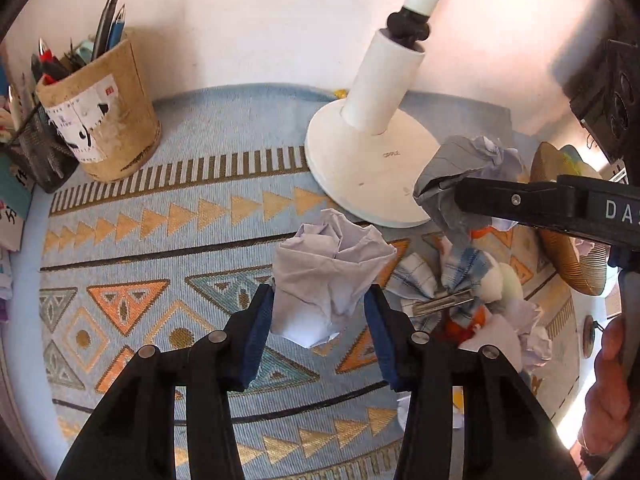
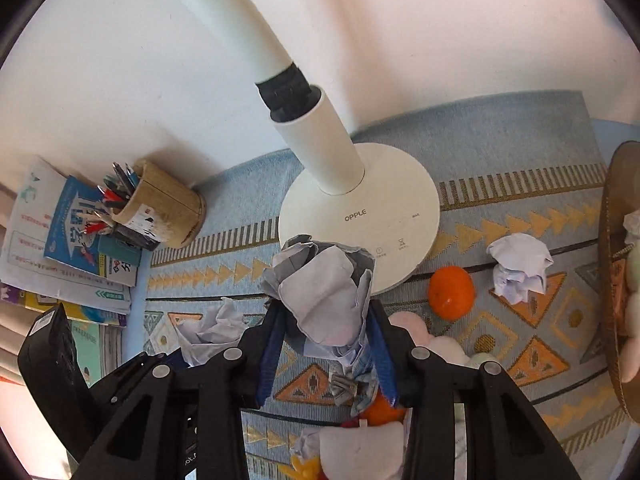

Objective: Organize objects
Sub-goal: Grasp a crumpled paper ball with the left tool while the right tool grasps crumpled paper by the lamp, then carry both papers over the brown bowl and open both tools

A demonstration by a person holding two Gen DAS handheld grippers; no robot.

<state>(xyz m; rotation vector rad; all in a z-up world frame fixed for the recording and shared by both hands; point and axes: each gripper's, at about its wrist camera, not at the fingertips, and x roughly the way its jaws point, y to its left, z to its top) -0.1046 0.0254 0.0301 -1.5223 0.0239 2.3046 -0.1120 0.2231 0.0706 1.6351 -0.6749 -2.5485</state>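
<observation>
Patterned blue cloth (image 1: 168,248) covers the table below a white wall, with a white lamp base (image 1: 360,160) and a pen holder (image 1: 104,120) standing on it. Left gripper (image 1: 320,300) has its jaws clamped on a white paper ball (image 1: 326,276). Right gripper (image 2: 326,332) has its jaws clamped on a grey paper ball (image 2: 324,292), raised over the lamp base's near edge. An orange (image 2: 451,291) and another crumpled paper (image 2: 519,267) lie on the cloth nearby.
</observation>
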